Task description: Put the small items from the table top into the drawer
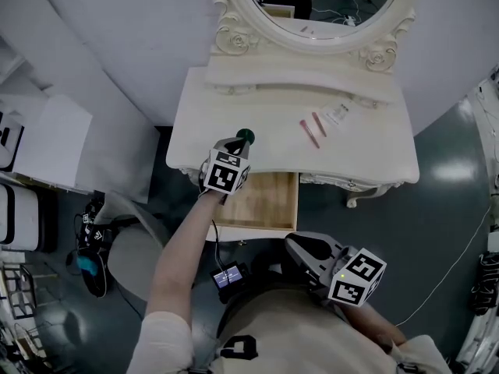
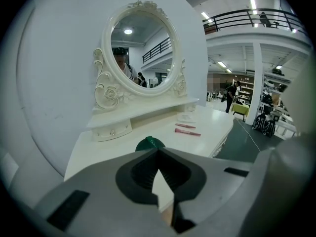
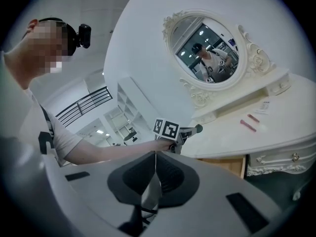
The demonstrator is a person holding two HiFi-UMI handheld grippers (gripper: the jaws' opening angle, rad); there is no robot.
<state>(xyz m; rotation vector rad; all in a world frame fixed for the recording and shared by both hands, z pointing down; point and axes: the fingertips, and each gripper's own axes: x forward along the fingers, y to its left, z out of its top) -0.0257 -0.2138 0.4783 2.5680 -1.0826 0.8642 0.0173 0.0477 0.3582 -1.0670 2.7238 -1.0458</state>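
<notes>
Pickup is seemingly just starting: the closed left gripper (image 1: 240,141) is hovering over the table (image 1: 366,150) with a green round item (image 1: 246,136) at its tips, the closed right gripper (image 1: 292,242) is idling below the open drawer (image 1: 261,197), the pink sticks (image 1: 313,128) are lying untouched, and the jaws are needing opening next.

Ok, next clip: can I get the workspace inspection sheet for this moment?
Surface: white dressing table top with an oval mirror behind it. The wooden drawer below is open, and its visible part is bare.
Job's things: two pink sticks and a small white card lie on the top. A dark green round item sits at the left gripper's tips; contact unclear.
Clutter: nothing seen.
Grippers: left gripper shut, above the table's front edge. Right gripper shut, empty, low near the person's body.
Cables: thin white cable on the floor, right.
Surroundings: dark floor, with dark gear at left.
</notes>
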